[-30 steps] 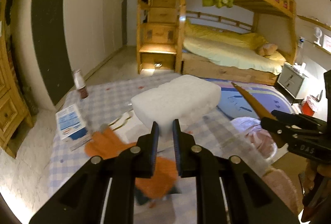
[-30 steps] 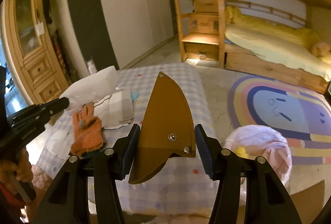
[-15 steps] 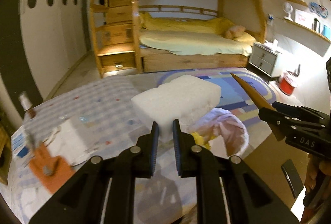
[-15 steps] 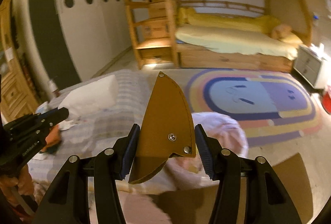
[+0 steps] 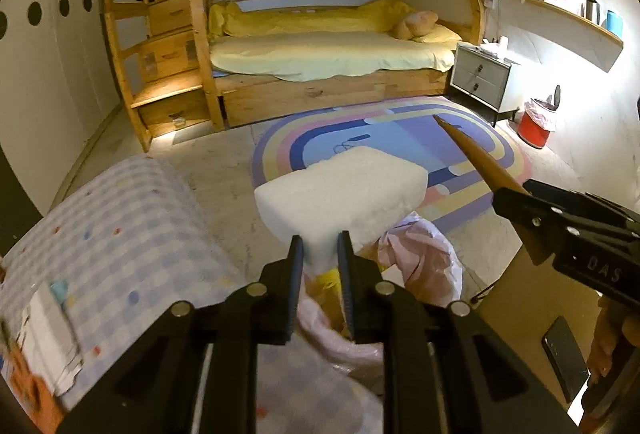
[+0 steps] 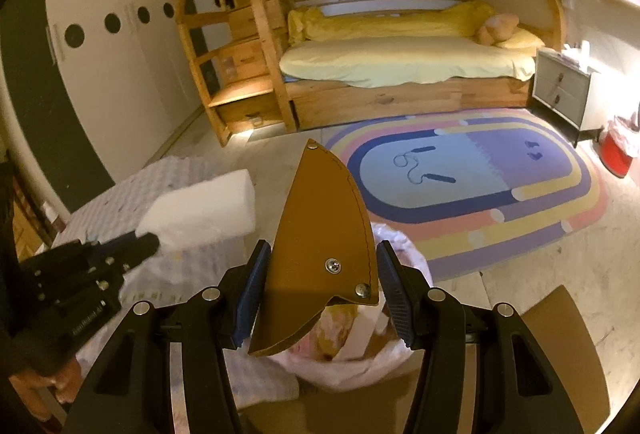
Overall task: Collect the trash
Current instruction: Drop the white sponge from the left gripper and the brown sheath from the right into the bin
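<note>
My left gripper [image 5: 319, 254] is shut on a white foam block [image 5: 340, 193] and holds it in the air above a bin lined with a pink bag [image 5: 420, 262]. The foam block also shows at the left of the right wrist view [image 6: 200, 213]. My right gripper [image 6: 320, 274] is shut on a brown leather sheath [image 6: 320, 226], pointed tip away, held over the same pink bag [image 6: 360, 354]. The sheath shows edge-on in the left wrist view [image 5: 476, 157]. Yellow trash lies inside the bag.
A table with a checked cloth [image 5: 120, 218] stands to the left, with papers and an orange glove [image 5: 28, 390] on it. A cardboard box [image 6: 560, 346] sits beside the bin. A rainbow rug [image 6: 472, 185], bunk bed [image 5: 320, 53] and red bin [image 5: 534, 123] lie beyond.
Both grippers have swung right, away from the table, and now hold their items over the pink-lined bin. The grips on the foam block and the sheath are unchanged.
</note>
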